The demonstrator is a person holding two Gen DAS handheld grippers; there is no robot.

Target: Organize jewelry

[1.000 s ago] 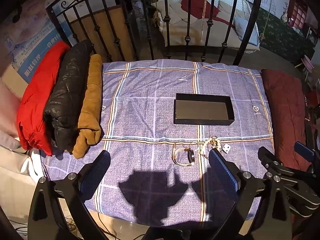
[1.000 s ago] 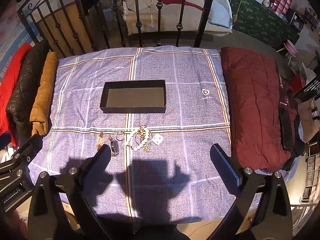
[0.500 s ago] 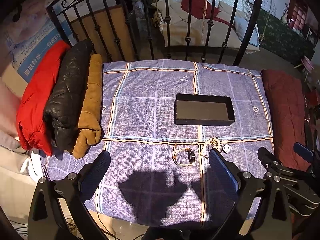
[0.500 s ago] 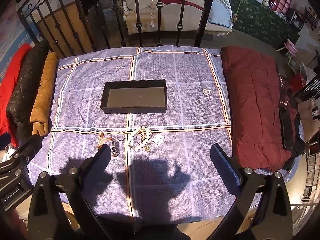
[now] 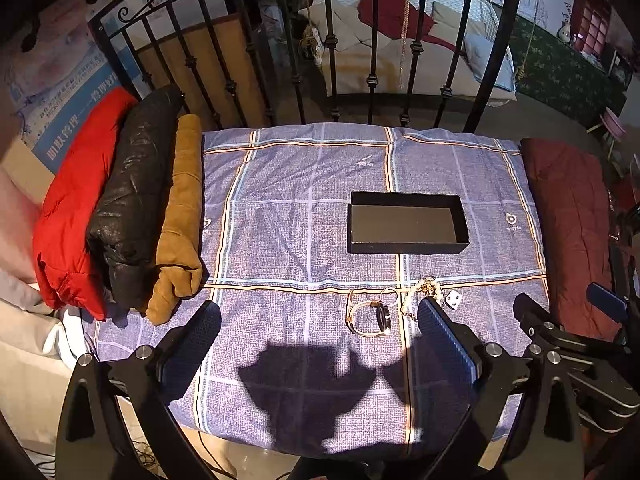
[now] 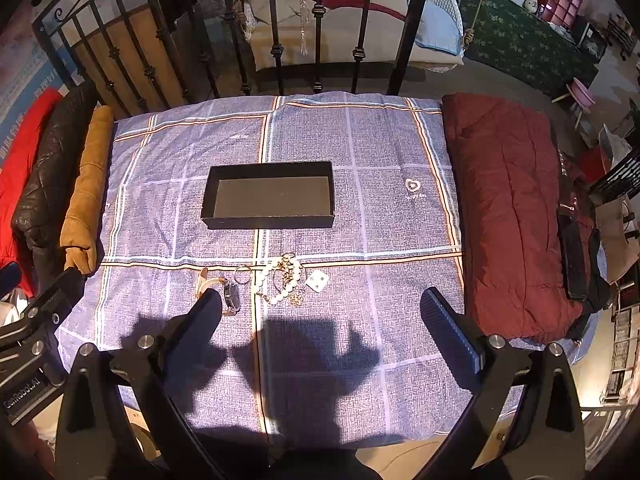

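The plaid-sheeted bed (image 6: 360, 152) carried an empty black box (image 6: 270, 195), likely meant for the jewelry. Both the left gripper (image 5: 318, 334) and right gripper (image 6: 322, 318) hung above, jaws apart, holding nothing. The watch (image 6: 229, 298), pearl bracelet (image 6: 282, 278) and earring card (image 6: 318, 280) lay clustered just before the box.
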